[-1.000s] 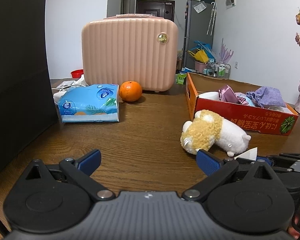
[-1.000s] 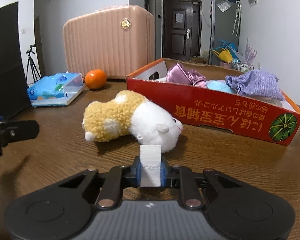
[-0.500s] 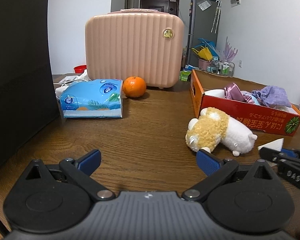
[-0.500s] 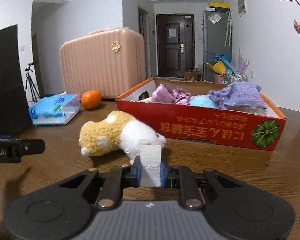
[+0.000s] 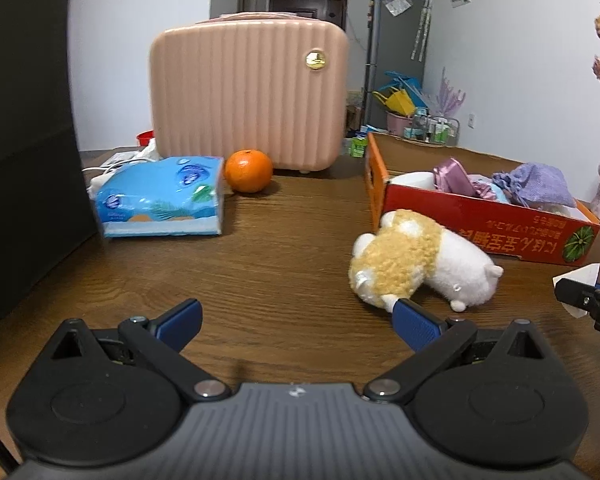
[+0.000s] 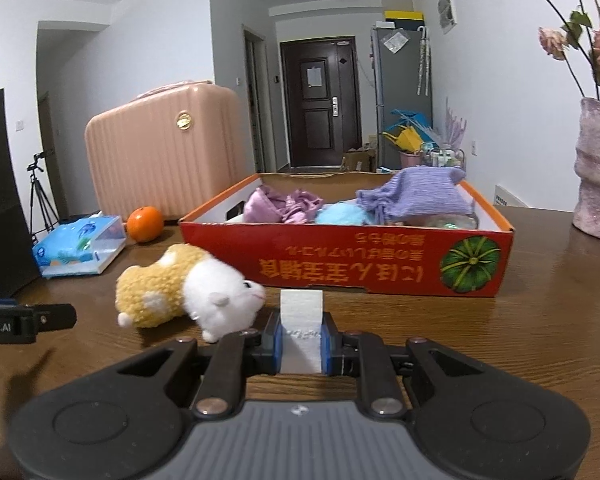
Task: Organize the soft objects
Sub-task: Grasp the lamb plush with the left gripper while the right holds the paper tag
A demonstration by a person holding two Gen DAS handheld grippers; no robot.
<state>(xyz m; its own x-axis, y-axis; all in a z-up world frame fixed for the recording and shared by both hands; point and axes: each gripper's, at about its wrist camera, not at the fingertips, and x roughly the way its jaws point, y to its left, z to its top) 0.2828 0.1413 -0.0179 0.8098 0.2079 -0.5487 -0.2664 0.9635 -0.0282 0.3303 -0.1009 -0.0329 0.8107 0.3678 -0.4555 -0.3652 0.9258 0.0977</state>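
A yellow and white plush hamster (image 5: pixel 420 266) (image 6: pixel 188 292) lies on its side on the wooden table, just in front of a red cardboard box (image 5: pixel 492 220) (image 6: pixel 340 264). The box holds a purple knitted pouch (image 6: pixel 416 198), a pink satin cloth (image 6: pixel 280 206) and a light blue soft item (image 6: pixel 340 214). My left gripper (image 5: pixel 296 318) is open and empty, low over the table, with the plush just beyond its right finger. My right gripper (image 6: pixel 301 338) is shut on a folded white tissue (image 6: pixel 302 320), right of the plush and in front of the box.
A blue tissue pack (image 5: pixel 160 200) and an orange (image 5: pixel 248 170) lie at the left, before a pink hard case (image 5: pixel 248 92). A black panel (image 5: pixel 24 140) stands at the far left. A pink vase with dried roses (image 6: pixel 598 168) stands at the right.
My right gripper has drawn back and to the right of the plush, still holding the tissue. The left gripper has risen and pulled back a little. The plush has not moved.
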